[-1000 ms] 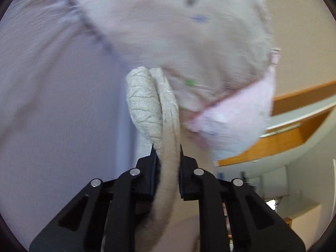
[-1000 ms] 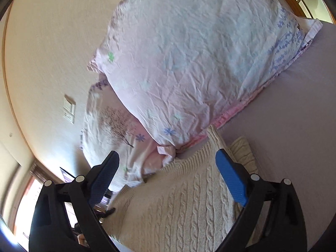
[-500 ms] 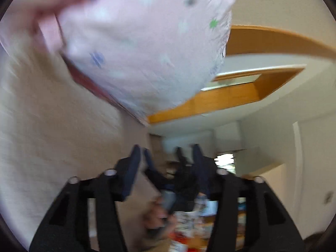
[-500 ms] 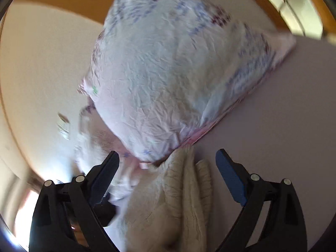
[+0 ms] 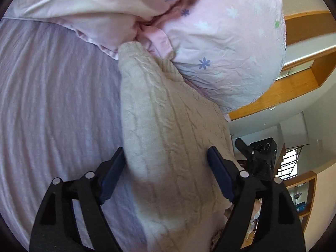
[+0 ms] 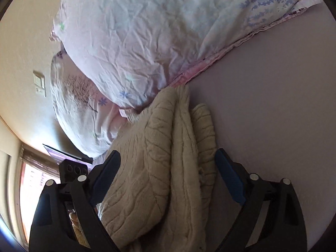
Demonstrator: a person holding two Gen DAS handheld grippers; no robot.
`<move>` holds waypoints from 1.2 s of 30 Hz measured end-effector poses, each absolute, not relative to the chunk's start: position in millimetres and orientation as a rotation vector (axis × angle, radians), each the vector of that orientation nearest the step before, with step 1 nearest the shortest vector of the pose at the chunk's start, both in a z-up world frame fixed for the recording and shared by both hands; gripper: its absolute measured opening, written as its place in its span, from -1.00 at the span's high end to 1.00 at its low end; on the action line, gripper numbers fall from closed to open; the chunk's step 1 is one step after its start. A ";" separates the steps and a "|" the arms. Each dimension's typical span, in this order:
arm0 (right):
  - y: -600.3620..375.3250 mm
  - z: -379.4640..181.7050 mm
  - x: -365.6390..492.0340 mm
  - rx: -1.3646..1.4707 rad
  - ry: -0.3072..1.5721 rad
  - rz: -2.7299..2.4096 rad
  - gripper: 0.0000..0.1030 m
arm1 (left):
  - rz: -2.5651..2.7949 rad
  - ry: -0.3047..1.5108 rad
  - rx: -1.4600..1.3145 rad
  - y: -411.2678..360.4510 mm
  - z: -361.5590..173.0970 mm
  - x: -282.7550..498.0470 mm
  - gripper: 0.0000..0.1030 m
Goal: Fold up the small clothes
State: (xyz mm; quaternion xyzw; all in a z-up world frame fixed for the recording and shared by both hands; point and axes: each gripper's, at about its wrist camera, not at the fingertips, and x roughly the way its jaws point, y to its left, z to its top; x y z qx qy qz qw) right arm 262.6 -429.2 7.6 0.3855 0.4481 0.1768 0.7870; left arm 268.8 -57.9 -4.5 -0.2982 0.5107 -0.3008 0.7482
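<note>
Clearly the cream cable-knit sweater [image 5: 168, 138] lies bunched on the lilac bed sheet [image 5: 52, 105], its far end pushed up against the pillows, likely because that end of the bed is where it was laid down for folding. From the right wrist view it reads as doubled lengthwise, with about three ridges of knit [image 6: 180, 147] stacked side by side, which suggests a fold is partly made and needs flattening. The left hand-held gripper [image 5: 166, 168] has its jaws spread wide, one blue pad on either side of the sweater's body, gripping nothing; I judge it is placed to straddle the cloth and press or take a fresh hold. The right hand-held gripper [image 6: 168, 168] is likewise wide apart and holds nothing, its pads [image 6: 229, 176] flanking the folded ridges. Each hand-held gripper also shows as a dark block at the edge of the other's view, so they face the garment from opposite sides. Counting: one sweater, two floral pillows [image 6: 136, 31], one bed sheet, two hand-held grippers, and one wall switch plate [image 6: 39, 84].
</note>
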 end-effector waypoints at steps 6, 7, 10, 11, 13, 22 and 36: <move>-409.8 3.8 251.4 0.880 0.980 0.396 0.15 | -0.672 1.058 -0.614 -73.2 1.0 266.9 -0.03; -404.0 9.9 247.5 0.890 0.966 0.425 0.18 | -0.693 1.048 -0.617 -65.0 3.1 263.4 0.12; -367.7 28.7 242.3 0.853 0.959 0.541 0.23 | -0.721 1.004 -0.543 -42.7 23.6 249.8 0.17; -355.5 31.9 242.7 0.831 0.961 0.563 0.23 | -0.704 0.961 -0.488 -29.0 33.8 241.0 0.16; -317.3 38.1 248.6 0.741 0.977 0.608 0.16 | -0.655 0.908 -0.428 -1.3 44.8 229.8 0.13; -279.0 73.1 241.0 0.615 0.876 0.536 0.05 | -0.295 0.782 -0.139 72.5 68.7 167.8 -0.38; -290.9 39.5 217.9 0.648 0.935 0.262 0.82 | -0.313 0.733 -0.203 57.5 70.1 96.9 -0.96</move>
